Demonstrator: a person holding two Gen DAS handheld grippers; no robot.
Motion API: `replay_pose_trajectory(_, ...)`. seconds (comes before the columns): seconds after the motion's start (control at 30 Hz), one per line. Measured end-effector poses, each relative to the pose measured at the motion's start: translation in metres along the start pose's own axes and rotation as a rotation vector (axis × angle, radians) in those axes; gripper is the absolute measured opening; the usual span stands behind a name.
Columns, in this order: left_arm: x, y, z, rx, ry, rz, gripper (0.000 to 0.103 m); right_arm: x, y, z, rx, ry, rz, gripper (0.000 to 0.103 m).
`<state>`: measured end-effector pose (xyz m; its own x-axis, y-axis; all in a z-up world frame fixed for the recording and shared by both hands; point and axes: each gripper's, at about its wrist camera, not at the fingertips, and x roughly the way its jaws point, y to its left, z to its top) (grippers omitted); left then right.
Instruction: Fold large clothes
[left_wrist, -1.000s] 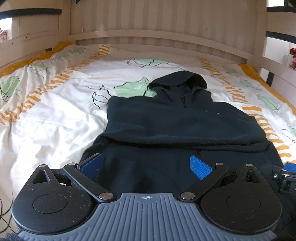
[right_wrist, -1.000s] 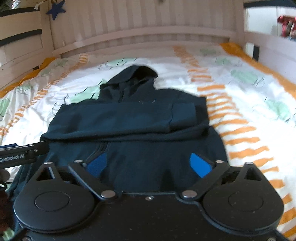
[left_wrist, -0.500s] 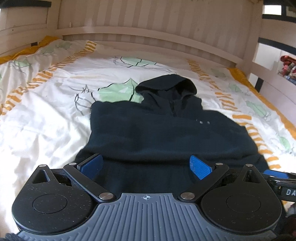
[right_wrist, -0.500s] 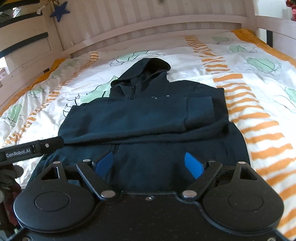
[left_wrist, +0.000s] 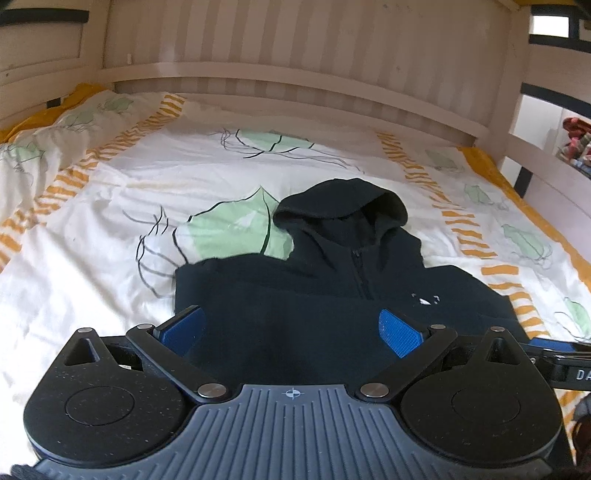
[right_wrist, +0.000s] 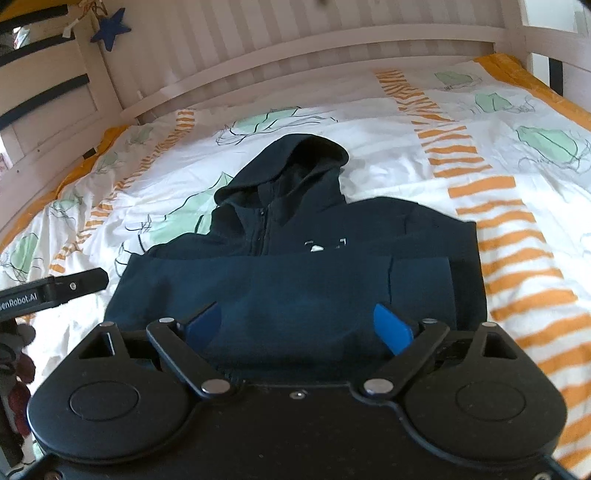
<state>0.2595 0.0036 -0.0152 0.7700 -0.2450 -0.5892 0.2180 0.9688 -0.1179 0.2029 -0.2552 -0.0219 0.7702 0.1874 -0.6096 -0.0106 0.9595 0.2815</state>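
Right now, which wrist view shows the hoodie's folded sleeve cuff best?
The right wrist view: the sleeve lies across the hoodie, its cuff plainly outlined. In the left wrist view the hoodie is one dark mass; no cuff edge can be made out.

The hoodie in front of the left hand-held gripper is very dark blue, almost black, with a tiny white mark on the chest. The bed sheet under it is white, with pale green leaves drawn in thin black lines and rows of orange stripes. Its edge is yellow-orange. The bed frame behind is pale cream wood. A dark blue star hangs up to the left of the right hand-held gripper. Both grippers are black with bright blue pads.
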Motion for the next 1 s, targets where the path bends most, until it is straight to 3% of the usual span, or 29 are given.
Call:
replay_pose_trajectory(0.63, 0.077, 0.012, 0.038, 0.004, 0.025, -0.041, 0.102, 0.069, -0.013, 0.049, -0.046, 0.005, -0.055, 0.092)
replay_pose_trajectory(1.0, 0.116, 0.022, 0.068, 0.046, 0.022, -0.014, 0.102, 0.098, -0.027, 0.082, -0.041, -0.007, -0.048, 0.092)
